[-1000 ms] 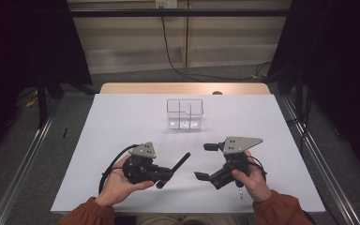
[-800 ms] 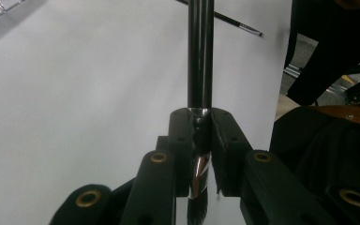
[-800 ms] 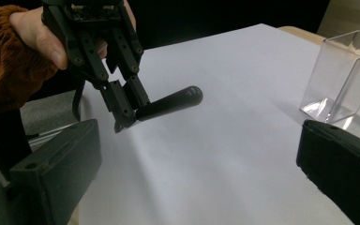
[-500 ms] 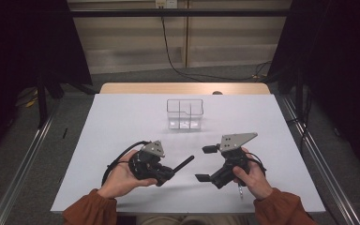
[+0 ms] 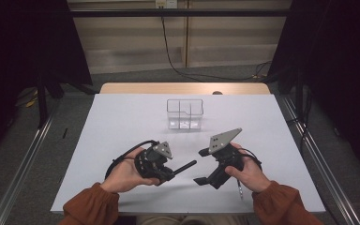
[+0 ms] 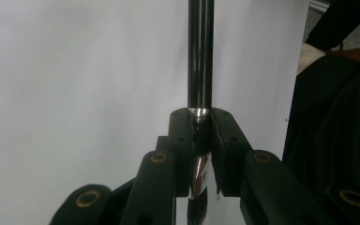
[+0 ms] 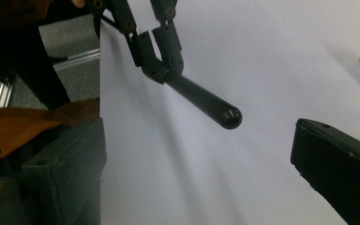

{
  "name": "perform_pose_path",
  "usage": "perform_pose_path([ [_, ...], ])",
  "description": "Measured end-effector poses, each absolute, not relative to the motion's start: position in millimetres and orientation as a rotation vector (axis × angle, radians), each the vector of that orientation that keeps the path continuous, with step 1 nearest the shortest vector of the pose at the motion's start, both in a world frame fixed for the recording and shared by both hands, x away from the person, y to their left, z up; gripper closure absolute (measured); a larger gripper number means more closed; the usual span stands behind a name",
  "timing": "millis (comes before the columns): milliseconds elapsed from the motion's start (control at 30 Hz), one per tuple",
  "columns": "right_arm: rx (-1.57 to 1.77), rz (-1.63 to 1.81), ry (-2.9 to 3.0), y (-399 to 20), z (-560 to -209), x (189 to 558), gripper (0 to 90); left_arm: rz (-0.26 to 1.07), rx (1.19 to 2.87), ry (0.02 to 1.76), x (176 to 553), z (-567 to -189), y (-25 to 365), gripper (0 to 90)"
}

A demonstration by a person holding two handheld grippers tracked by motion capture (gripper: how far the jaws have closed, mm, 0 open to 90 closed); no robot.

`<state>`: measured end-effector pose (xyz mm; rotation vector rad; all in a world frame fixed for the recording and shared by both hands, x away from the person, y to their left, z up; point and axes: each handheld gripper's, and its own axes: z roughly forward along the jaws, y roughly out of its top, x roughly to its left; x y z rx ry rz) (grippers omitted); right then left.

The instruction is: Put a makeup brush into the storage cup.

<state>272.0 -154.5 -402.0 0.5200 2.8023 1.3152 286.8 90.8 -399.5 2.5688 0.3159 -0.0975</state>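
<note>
Clamping the black pen (image 5: 183, 167) at its near end, your left gripper (image 5: 168, 172) points it rightward at your right gripper (image 5: 203, 166), whose jaws stand wide apart. Both hover near you, the clear box (image 5: 184, 114) farther off.

I count one black cylindrical rod (image 5: 184, 167), one clear plastic divided box (image 5: 184, 113) beyond the rod, two black handheld grippers, one white table sheet (image 5: 122, 117).

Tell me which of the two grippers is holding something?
The left gripper, at the left of the high view: its jaws clamp a black pen. The right gripper has its jaws spread with nothing between them.
</note>
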Motion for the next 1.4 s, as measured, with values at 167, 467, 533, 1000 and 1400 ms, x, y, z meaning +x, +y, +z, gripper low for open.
perform_pose_path([
  [167, 0.439, 1.275, 2.867, -149, -402, 276, 2.2, -0.104, 2.598, 0.296, 289, -397, 88, 79.5],
  [467, 0.365, 1.148, 2.937, -141, -397, 284, 9.6, -0.099, 2.644, 0.279, 290, -394, 83, 79.5],
  [533, 0.341, 1.118, 2.950, -140, -395, 287, 12.9, -0.097, 2.656, 0.275, 290, -395, 82, 79.5],
  [1000, 0.244, 0.911, 3.047, -129, -398, 298, 32.4, -0.104, 2.721, 0.237, 292, -396, 75, 79.5],
  [1400, 0.203, 0.692, 3.184, -115, -398, 308, 50.9, -0.106, 2.750, 0.227, 292, -400, 70, 79.5],
])
